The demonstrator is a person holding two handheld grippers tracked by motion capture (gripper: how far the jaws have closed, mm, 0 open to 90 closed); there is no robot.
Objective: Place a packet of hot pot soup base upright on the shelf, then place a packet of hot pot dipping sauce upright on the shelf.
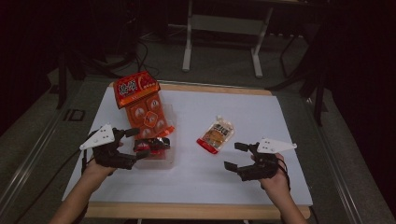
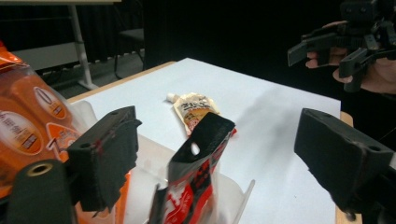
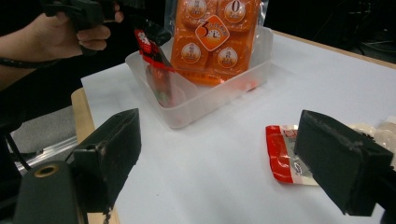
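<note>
High view, inventory of one white table top (image 1: 261, 121): one clear plastic tub (image 1: 164, 161), three food packets, two hand-held grippers.

Item 1: large orange snack pack (image 1: 142, 105), standing tilted in the tub left of centre frame. Its red header bore pale characters, too blurred to read. Its body showed round white-and-orange badges; in the right gripper view, at top centre, one badge (image 3: 233, 10) read "0" and an orange diamond (image 3: 212, 31) read "3".

Item 2: small black-and-red packet (image 2: 198, 172), upright at the tub's near end, with a black top edge pierced by one hang hole. White print on its red face was not legible.

Item 3: flat pouch (image 1: 215, 134), white and tan with a red bottom band and a white spout at its top, lying on the bare table at centre frame, apart from the tub. Its label print was unreadable.

Item 4: left gripper (image 1: 135, 142), lower left of the high view, jaws spread wide on either side of the small packet's top, no contact visible in the left gripper view.

Item 5: right gripper (image 1: 236, 156), lower right, jaws parted and empty, near the pouch's red end.
</note>
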